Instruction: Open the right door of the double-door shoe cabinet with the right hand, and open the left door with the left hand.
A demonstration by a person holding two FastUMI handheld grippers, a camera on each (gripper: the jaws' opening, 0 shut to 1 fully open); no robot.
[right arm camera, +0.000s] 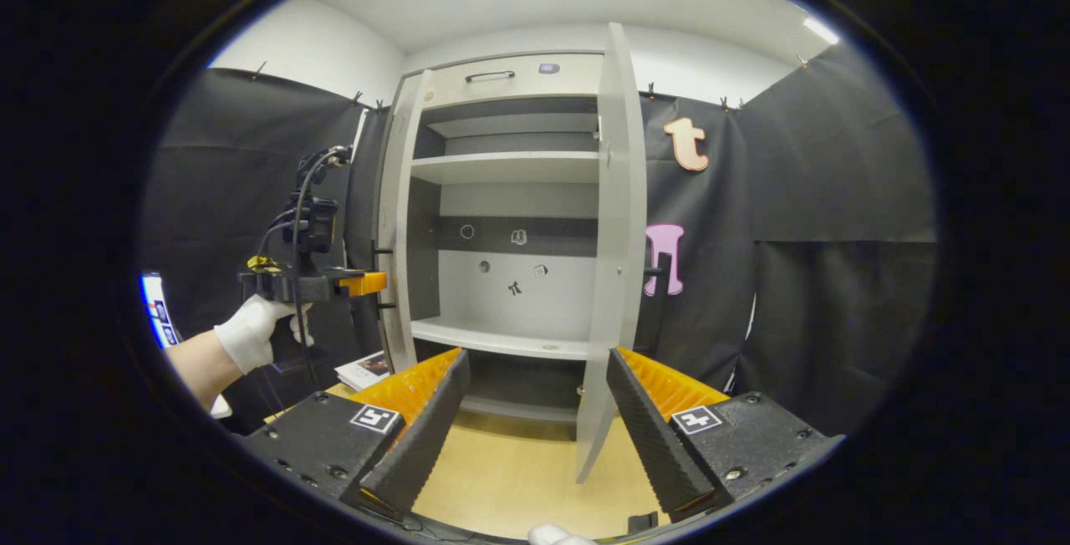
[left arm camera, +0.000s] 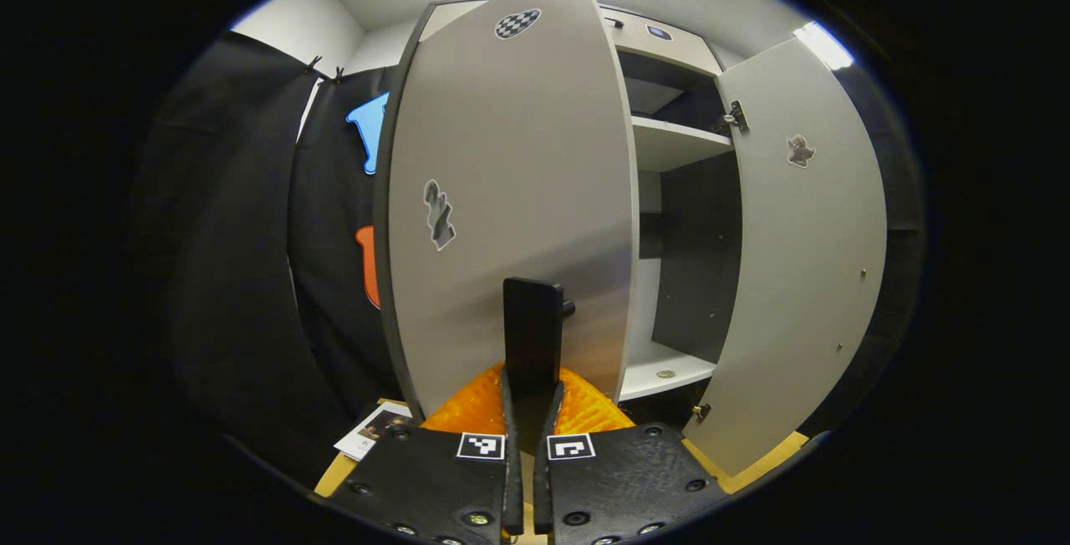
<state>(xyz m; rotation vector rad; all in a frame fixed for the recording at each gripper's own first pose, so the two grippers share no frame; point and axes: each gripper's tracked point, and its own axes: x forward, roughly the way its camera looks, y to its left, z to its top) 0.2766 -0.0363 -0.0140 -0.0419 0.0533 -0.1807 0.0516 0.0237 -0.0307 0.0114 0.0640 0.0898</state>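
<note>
The grey shoe cabinet [right arm camera: 501,77] stands with both doors swung out. In the left gripper view the left door [left arm camera: 510,194] is close in front of me, and my left gripper [left arm camera: 530,390] is shut on its black vertical handle [left arm camera: 532,328]. The right door [left arm camera: 802,277] hangs wide open at the right. In the right gripper view my right gripper [right arm camera: 535,415] is open and holds nothing, a short way back from the cabinet. The right door [right arm camera: 617,236] shows edge-on, its handle [right arm camera: 662,277] behind it. A gloved hand [right arm camera: 251,332] holds the left gripper [right arm camera: 368,283] at the left door [right arm camera: 391,227].
Bare shelves [right arm camera: 501,167] and small stickers on the back panel show inside the cabinet. A booklet [right arm camera: 364,369] lies on the wooden floor [right arm camera: 518,478] left of the cabinet. Black cloth walls stand close on both sides.
</note>
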